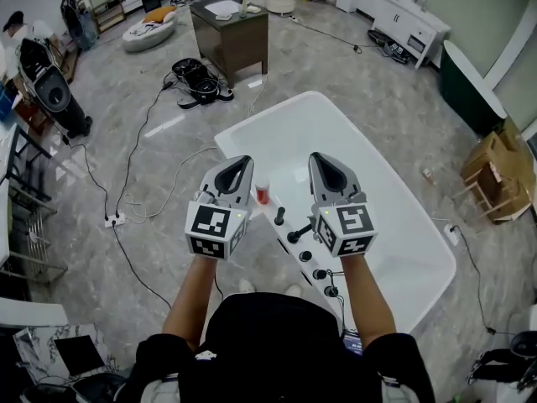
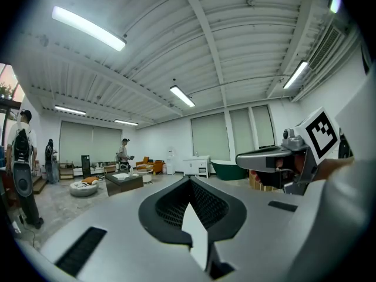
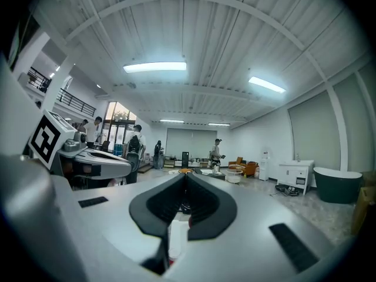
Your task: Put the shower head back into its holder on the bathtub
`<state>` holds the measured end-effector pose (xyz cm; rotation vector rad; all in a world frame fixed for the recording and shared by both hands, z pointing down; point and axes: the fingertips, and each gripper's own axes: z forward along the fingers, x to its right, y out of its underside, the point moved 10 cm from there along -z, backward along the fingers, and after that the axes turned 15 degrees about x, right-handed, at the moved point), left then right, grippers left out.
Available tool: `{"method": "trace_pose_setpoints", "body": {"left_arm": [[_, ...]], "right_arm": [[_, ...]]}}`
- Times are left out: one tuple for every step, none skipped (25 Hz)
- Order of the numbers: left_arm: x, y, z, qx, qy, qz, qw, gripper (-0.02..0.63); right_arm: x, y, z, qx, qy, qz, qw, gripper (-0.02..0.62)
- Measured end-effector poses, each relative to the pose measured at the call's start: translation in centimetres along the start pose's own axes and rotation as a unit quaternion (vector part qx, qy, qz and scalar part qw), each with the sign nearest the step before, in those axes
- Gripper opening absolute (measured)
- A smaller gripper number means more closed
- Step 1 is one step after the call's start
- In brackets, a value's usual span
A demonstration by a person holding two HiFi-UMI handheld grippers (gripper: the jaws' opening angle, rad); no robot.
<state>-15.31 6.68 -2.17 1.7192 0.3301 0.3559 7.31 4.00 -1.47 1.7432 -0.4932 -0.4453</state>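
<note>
The white bathtub (image 1: 394, 225) stands below me, running from upper left to lower right. A row of black fittings (image 1: 320, 274) sits on its near rim. One of them is a black handle-like piece (image 1: 298, 235), and I cannot tell whether it is the shower head. A small red and white object (image 1: 263, 194) stands on the rim between the grippers. My left gripper (image 1: 243, 168) and right gripper (image 1: 324, 164) are held side by side, level, above the rim. Both are shut and hold nothing. In the gripper views the left gripper (image 2: 189, 182) and the right gripper (image 3: 184, 178) point out across the room.
A dark cabinet (image 1: 229, 28) stands beyond the tub, with cables and black gear (image 1: 197, 82) on the floor beside it. A power strip (image 1: 113, 220) lies at the left. A dark green tub (image 1: 470, 91) and a wooden chair (image 1: 495, 175) are at the right. Several people stand far off.
</note>
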Motion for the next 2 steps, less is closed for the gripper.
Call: {"method": "trace_pose_setpoints", "body": {"left_arm": [[-0.13,0.02,-0.06,0.000,-0.002,0.002,1.0000,0.014],[-0.28,0.03,-0.13,0.000,-0.004,0.004,1.0000,0.014]], "right_arm": [[-0.08,0.10,0.04,0.000,0.001,0.000,1.000,0.023],[-0.16,0.19,0.09,0.000,0.001,-0.001,1.000,0.023]]}}
